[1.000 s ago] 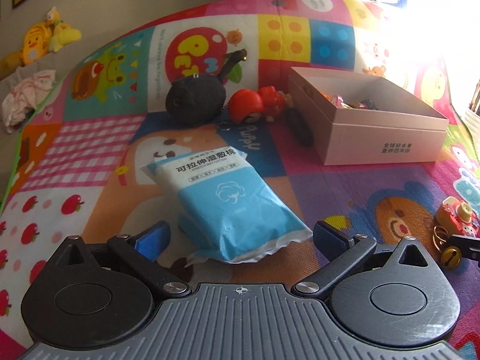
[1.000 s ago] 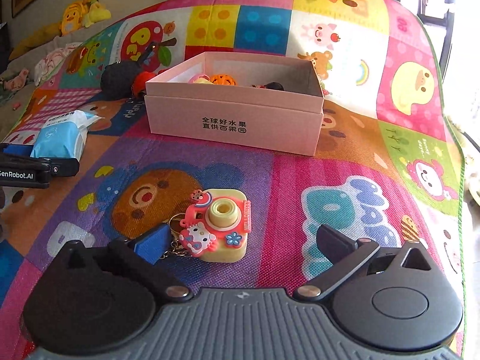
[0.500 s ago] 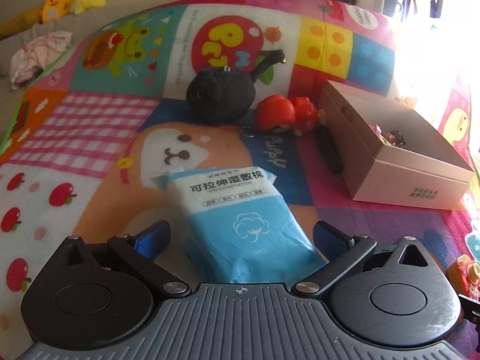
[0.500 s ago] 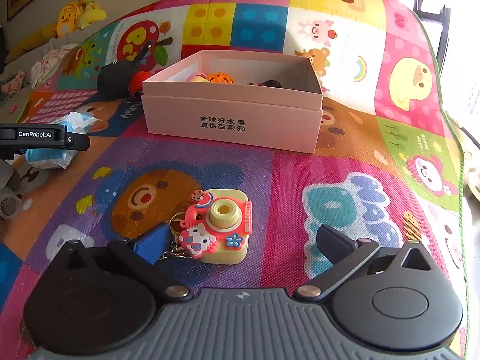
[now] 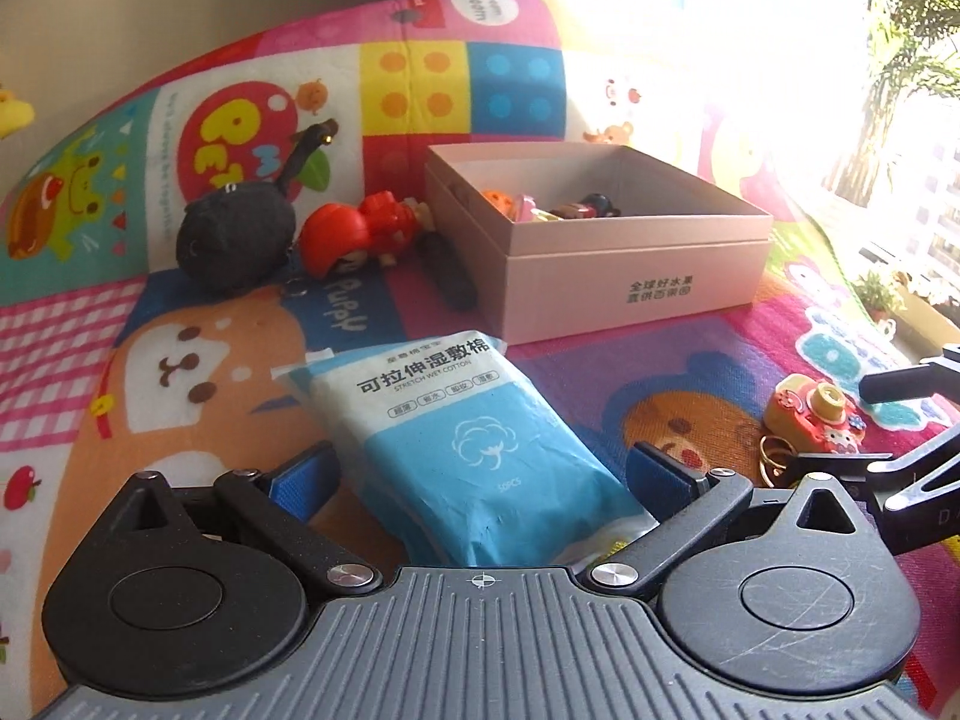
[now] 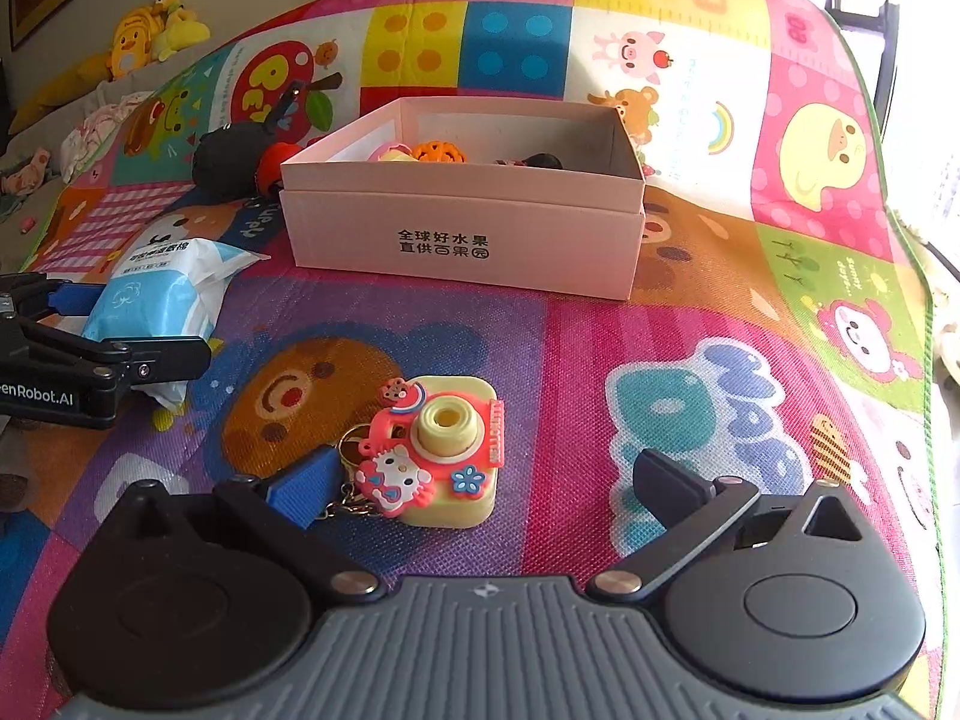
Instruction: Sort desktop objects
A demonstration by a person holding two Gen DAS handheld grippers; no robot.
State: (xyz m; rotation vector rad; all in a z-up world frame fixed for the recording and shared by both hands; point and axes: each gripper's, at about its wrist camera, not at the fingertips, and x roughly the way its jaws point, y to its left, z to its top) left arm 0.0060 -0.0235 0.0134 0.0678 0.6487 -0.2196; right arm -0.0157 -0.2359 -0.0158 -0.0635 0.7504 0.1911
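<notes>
A blue and white wet-cotton pack (image 5: 474,444) lies on the play mat between the open jaws of my left gripper (image 5: 480,477); it also shows in the right wrist view (image 6: 159,294). A yellow toy camera keychain (image 6: 441,450) lies between the open jaws of my right gripper (image 6: 480,486), nearer the left finger; it also shows in the left wrist view (image 5: 810,414). An open pink box (image 6: 468,228) with several small toys inside stands further back, also in the left wrist view (image 5: 636,276).
A black plush (image 5: 234,246), a red toy figure (image 5: 360,234) and a dark stick-like object (image 5: 447,276) lie left of the box. The left gripper (image 6: 72,360) shows at the right view's left edge. Plush toys (image 6: 150,36) lie beyond the mat.
My left gripper has swung from left to right around the pack, which stays between its jaws. My right gripper has held almost still over the camera keychain.
</notes>
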